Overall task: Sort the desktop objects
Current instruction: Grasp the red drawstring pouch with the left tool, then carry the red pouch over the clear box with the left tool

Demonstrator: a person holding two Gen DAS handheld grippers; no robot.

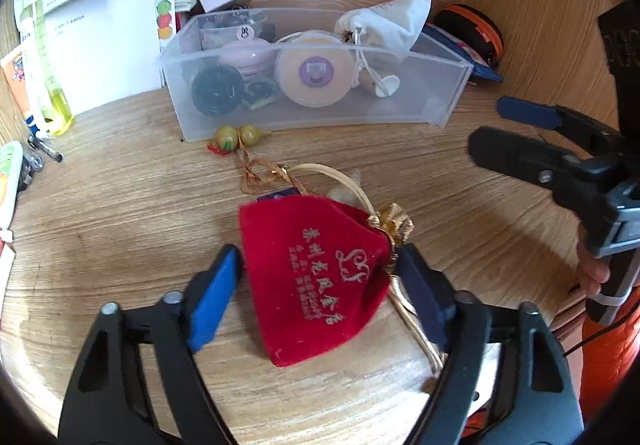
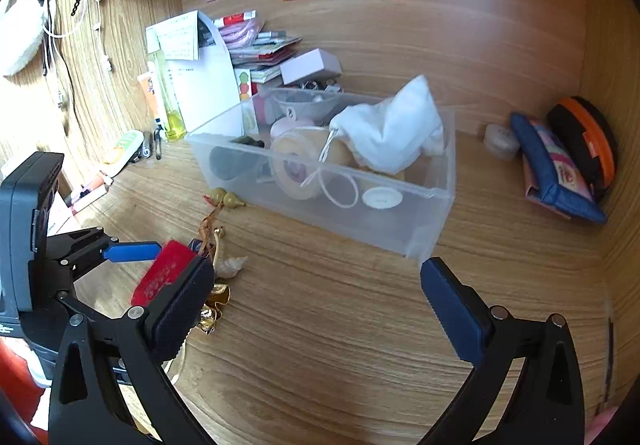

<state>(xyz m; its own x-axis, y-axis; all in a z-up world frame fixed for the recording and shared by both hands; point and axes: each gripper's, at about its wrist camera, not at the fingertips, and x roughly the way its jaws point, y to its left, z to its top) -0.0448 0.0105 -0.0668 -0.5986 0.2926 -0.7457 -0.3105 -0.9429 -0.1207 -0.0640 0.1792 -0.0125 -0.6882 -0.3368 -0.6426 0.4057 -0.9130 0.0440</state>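
Observation:
A red velvet pouch [image 1: 320, 277] with gold lettering lies flat on the wooden desk [image 1: 120, 213]. My left gripper [image 1: 318, 255] straddles it from above. Its blue pads [image 1: 216, 297] stand right at the pouch's two sides, and the pouch looks unsqueezed. In the right wrist view the pouch [image 2: 164, 273] shows beside one left pad [image 2: 132, 251]; the other is hidden. My right gripper [image 2: 316, 269] hangs wide open over bare desk with nothing between its fingers, to the right of the pouch [image 1: 488, 125]. A clear plastic bin [image 1: 320, 117] behind holds a white drawstring bag [image 1: 392, 21] and round tins.
A gourd charm [image 1: 236, 135] on a cord, a small shell [image 2: 232, 265] and a gold ornament [image 1: 396, 221] lie by the pouch. Papers and a yellow bottle [image 1: 56, 97] crowd the back left. A blue pouch [image 2: 556, 173] and an orange-black case [image 2: 588, 141] lean at the right wall.

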